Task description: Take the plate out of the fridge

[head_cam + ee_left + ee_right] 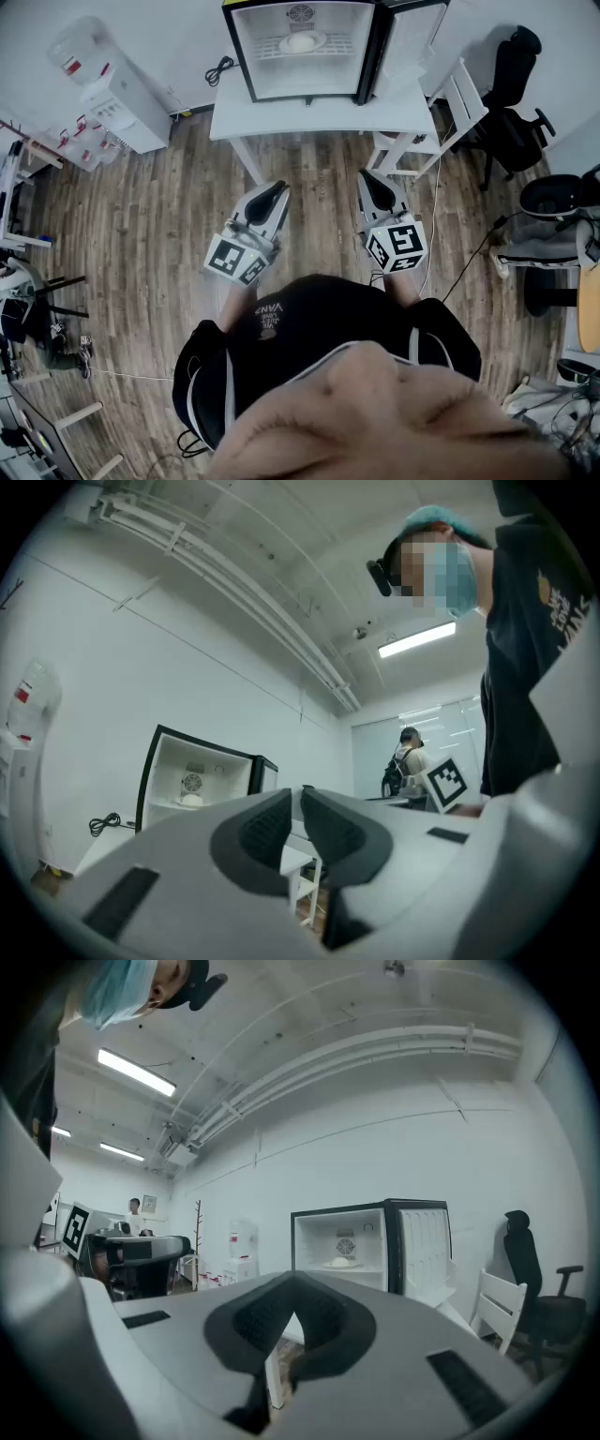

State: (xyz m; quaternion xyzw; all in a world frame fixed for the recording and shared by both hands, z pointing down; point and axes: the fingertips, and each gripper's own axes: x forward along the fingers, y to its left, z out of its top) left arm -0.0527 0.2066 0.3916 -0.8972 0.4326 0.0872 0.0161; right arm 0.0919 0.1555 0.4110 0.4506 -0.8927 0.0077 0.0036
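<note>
White desk (319, 117) on wood floor (159, 234), water cooler (112, 94) by the wall. Plate (302, 41) sits inside the open fridge (246, 56) atop the desk. Left tongs (277, 187) barely ajar, right tongs (370, 178) pressed together, both empty. Shirt (281, 347) print: VANS.

The left gripper (296, 799) has its 2 dark padded fingers (262, 832) a sliver apart, nothing between them. Beyond, an open black-framed white fridge (169, 761) holds a pale plate (192, 800).

Head view looks down; gripper views share the fridge (300, 80).
</note>
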